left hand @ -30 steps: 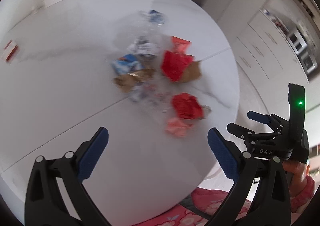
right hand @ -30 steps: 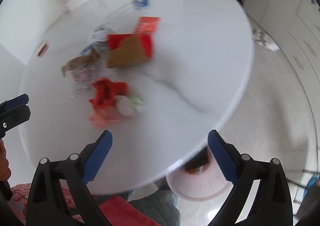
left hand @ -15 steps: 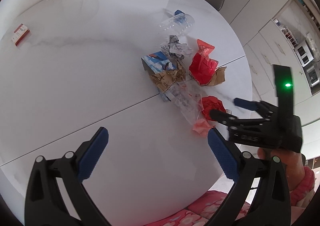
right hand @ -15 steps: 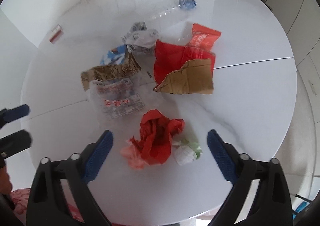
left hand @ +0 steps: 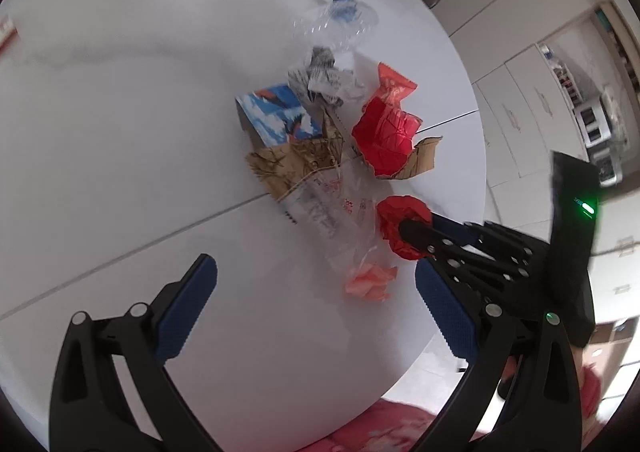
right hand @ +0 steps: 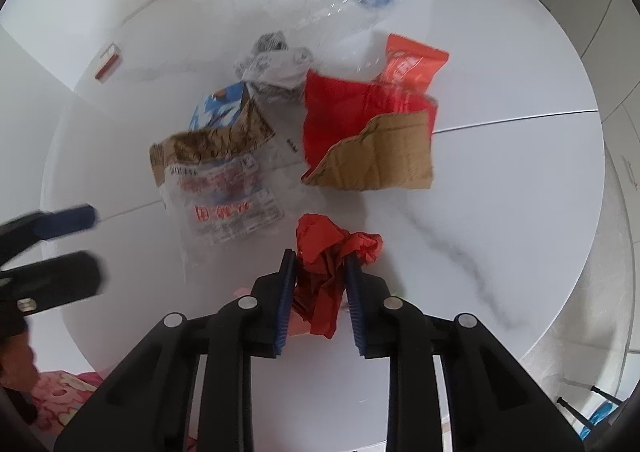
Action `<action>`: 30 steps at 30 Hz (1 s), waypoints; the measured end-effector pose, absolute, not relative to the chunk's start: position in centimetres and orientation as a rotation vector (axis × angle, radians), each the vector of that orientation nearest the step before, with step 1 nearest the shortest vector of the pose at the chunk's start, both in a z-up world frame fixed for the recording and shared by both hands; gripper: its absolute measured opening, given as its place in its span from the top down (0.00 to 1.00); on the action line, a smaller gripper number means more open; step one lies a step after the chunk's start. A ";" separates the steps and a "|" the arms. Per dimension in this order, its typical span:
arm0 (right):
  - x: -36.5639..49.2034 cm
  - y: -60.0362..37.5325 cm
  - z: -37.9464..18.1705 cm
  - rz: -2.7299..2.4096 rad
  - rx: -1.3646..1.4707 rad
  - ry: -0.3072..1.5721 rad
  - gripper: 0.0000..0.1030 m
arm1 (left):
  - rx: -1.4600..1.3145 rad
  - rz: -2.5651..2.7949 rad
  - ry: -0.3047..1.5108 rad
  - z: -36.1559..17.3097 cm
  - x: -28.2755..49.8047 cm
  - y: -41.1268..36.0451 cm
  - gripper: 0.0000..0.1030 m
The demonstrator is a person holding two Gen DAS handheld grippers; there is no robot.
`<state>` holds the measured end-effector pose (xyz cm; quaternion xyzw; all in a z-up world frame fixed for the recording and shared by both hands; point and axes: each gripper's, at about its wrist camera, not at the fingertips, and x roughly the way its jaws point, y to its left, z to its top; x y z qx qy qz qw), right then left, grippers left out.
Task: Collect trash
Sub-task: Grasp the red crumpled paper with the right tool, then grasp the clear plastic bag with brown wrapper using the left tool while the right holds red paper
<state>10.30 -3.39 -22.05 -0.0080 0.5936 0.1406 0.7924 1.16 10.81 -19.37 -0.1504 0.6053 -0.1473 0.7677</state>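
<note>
White marble surface (right hand: 500, 180) carries the whole litter, and the spread reads plainly from left to right. Farthest left, the left gripper (left hand: 316, 304) hangs with its jaws wide and nothing between them, above bare stone short of the pile. Next comes the clear printed plastic bag (right hand: 228, 204), lying flat over a torn brown paper piece (right hand: 208, 144). Just right of the bag sits the crumpled red paper wad (right hand: 332, 248), and the right gripper (right hand: 320, 292) is pinched narrow on it, blue pads pressing either flank. The wad lies straight ahead between those pads, so the right side is the nearer by far. A pink scrap (left hand: 370, 280) lies just beside the wad, toward the surface's near edge. Red-faced cardboard (right hand: 372, 140) lies beyond, well apart.
</note>
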 end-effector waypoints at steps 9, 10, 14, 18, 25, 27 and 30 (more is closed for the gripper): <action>9.8 -5.8 -19.2 0.293 0.032 1.220 0.76 | -0.598 -0.207 1.393 -23.7 3.2 10.4 0.15; 9.6 -6.1 -18.9 0.292 0.035 1.218 0.76 | -0.622 -0.200 1.396 -24.0 3.2 10.2 0.17; 9.0 -8.0 -18.0 0.279 0.042 1.206 0.76 | -0.689 -0.178 1.411 -24.9 3.1 9.4 0.28; 8.5 -9.5 -17.8 0.267 0.047 1.203 0.76 | -0.737 -0.180 1.420 -25.3 3.2 8.8 0.54; 7.4 -11.6 -17.5 0.262 0.068 1.191 0.76 | -0.764 -0.175 1.385 -24.9 2.7 9.0 0.70; 7.1 -12.1 -17.5 0.264 0.080 1.187 0.76 | -0.753 -0.173 1.369 -24.4 2.6 9.4 0.70; 6.8 -12.3 -17.4 0.264 0.095 1.179 0.76 | -0.715 -0.179 1.342 -23.2 2.1 9.6 0.71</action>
